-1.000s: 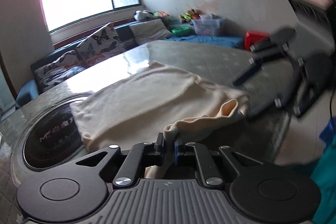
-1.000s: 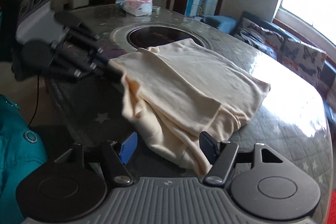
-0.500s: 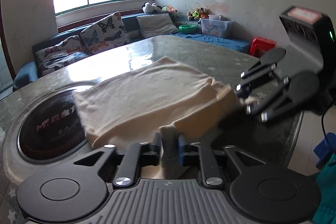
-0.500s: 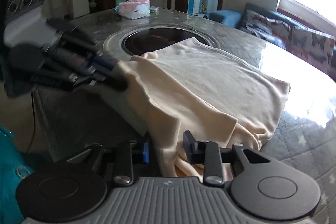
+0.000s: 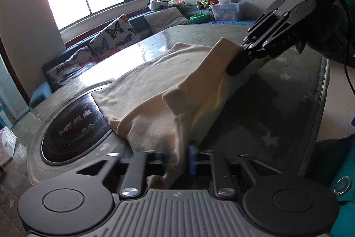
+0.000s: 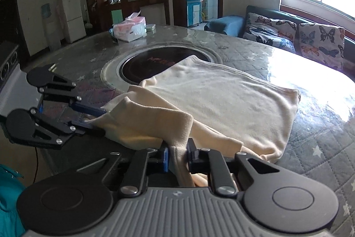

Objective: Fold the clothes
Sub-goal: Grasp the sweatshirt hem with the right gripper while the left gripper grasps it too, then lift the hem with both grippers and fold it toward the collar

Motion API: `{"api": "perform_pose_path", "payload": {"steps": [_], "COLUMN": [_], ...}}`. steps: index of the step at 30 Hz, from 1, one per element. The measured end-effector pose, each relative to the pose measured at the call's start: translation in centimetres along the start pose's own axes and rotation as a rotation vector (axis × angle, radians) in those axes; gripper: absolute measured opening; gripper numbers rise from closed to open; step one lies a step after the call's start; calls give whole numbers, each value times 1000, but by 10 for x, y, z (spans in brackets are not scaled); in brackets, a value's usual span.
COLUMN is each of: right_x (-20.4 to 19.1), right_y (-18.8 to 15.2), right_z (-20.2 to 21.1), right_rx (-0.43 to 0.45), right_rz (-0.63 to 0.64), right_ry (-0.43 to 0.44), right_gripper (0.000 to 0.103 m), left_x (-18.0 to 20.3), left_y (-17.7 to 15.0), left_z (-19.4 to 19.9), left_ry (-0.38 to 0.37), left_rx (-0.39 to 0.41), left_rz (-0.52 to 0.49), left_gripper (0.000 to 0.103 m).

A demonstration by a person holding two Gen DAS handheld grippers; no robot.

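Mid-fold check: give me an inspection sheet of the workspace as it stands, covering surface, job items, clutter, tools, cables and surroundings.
Surface: round table with a grey starred cover and a dark inset hotplate in the middle.
Job's things: cream garment lying partly flat, its near edge lifted off the table.
Clutter: pink tissue pack on the far side of the table.
Grippers: left tool shut on the garment; right tool shut on the garment.
Cables: a thin cable hangs beside the table edge.
Surroundings: sofa with butterfly cushions, window, white fridge, teal clothing at the frame's edge.
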State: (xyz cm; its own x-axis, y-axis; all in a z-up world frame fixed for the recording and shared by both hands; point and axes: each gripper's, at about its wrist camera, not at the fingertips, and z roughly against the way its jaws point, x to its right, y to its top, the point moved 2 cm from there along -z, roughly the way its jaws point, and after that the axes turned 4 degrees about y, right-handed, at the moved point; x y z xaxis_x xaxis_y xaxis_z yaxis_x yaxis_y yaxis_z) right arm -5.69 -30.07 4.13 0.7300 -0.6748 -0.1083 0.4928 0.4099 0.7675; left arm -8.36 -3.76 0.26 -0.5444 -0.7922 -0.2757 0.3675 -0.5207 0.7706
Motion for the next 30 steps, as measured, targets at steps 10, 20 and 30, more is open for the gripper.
{"api": "perform_pose_path", "payload": {"steps": [10,20,30], "right_x": [-12,-45,-25], "right_y": [2,-10,23], "right_z": [30,79,59], "right_rx": [85,79,79], "right_rz": [15,68,77], "right_ry": [-4,29,8], "right_gripper": [9,9,9], "left_x": [-5,17,-13], "left_y": [17,12,32], "left_z": [34,90,63], "left_ry": [-11,-57,2], "left_rx": [77,107,121], "left_rz": [56,58,117], "left_gripper": [6,6,6]}}
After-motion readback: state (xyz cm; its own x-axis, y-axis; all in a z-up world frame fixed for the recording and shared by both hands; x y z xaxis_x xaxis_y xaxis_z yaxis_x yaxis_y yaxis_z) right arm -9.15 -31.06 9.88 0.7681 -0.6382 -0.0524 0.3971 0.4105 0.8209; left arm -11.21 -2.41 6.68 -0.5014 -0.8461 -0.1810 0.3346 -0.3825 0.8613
